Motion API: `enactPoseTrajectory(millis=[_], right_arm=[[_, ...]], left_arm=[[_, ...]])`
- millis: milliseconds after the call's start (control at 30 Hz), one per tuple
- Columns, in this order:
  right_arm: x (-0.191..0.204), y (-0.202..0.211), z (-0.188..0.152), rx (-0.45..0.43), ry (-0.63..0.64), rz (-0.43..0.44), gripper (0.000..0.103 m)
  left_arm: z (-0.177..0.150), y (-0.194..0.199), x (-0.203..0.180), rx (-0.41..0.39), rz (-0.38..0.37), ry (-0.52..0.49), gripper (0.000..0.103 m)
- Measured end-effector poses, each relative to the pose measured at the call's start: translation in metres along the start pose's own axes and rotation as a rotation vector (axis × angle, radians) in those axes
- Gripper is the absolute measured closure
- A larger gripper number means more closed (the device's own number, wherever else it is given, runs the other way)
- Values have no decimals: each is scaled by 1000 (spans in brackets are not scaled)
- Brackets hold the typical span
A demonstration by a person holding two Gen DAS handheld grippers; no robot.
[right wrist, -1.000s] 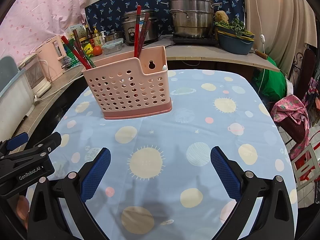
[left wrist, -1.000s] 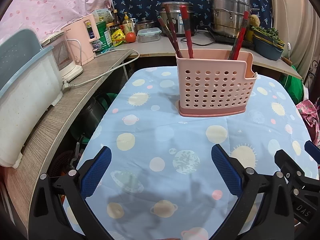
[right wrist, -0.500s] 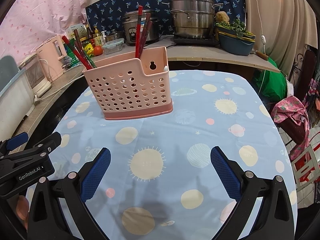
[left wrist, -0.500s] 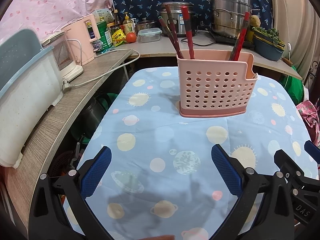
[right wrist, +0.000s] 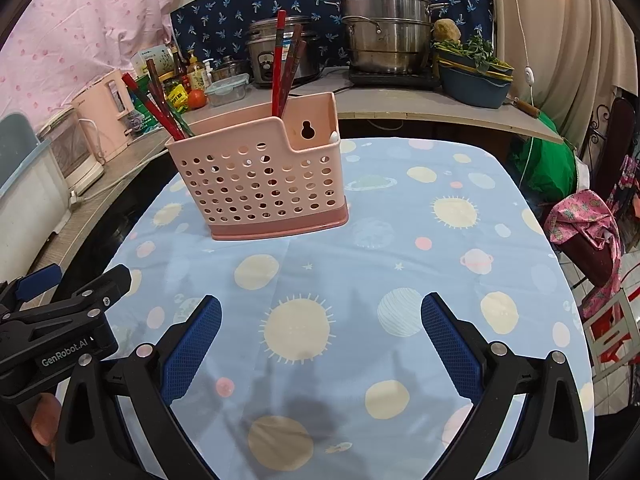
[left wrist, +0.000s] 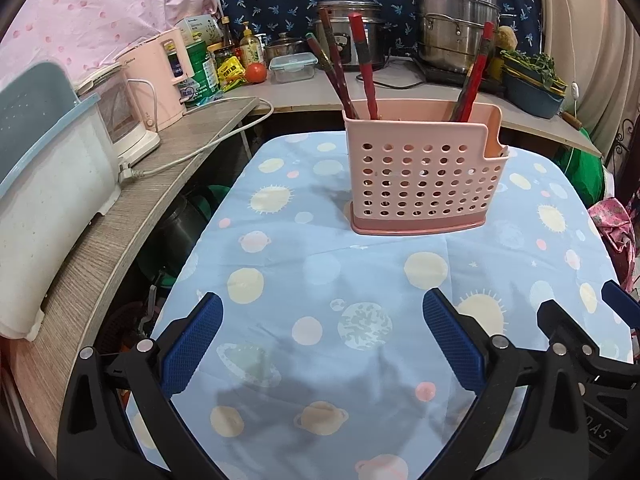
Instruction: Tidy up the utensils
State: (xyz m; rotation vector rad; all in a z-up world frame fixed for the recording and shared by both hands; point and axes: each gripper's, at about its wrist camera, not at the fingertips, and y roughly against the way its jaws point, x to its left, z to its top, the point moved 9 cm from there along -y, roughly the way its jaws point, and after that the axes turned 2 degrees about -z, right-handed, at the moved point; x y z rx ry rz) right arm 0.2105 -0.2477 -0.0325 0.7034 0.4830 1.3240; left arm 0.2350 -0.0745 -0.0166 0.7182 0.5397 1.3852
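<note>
The pink perforated caddy point(left wrist: 424, 184) is seen standing upright on the planet-print tablecloth point(left wrist: 320, 280), well ahead of both tools, with red chopsticks point(left wrist: 362, 68) leaning in its left compartment and another group point(left wrist: 474, 76) at its right end. The left gripper point(left wrist: 320, 340) and the right gripper point(right wrist: 320, 340) are both held spread wide and empty above the cloth. No loose utensil is visible on the cloth, so the sorting is judged to be finished or nearly so (any regrouping would have to be done inside the caddy). Should a stick be shifted, it is best pinched high on its shaft and lifted straight, so the light caddy is not tipped. Compared with a second ago, almost nothing is changed: the caddy is framed very slightly lower.
</note>
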Motion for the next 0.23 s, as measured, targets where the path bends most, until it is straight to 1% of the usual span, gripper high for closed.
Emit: enactPoseTrajectory(millis=[67, 233], right_arm=[[-1, 0, 0, 5, -9, 1, 6], [-4, 0, 0, 12, -17, 1, 6]], left_arm=[[0, -1, 0, 8, 1, -5, 7], [1, 1, 0, -7, 0, -17, 7]])
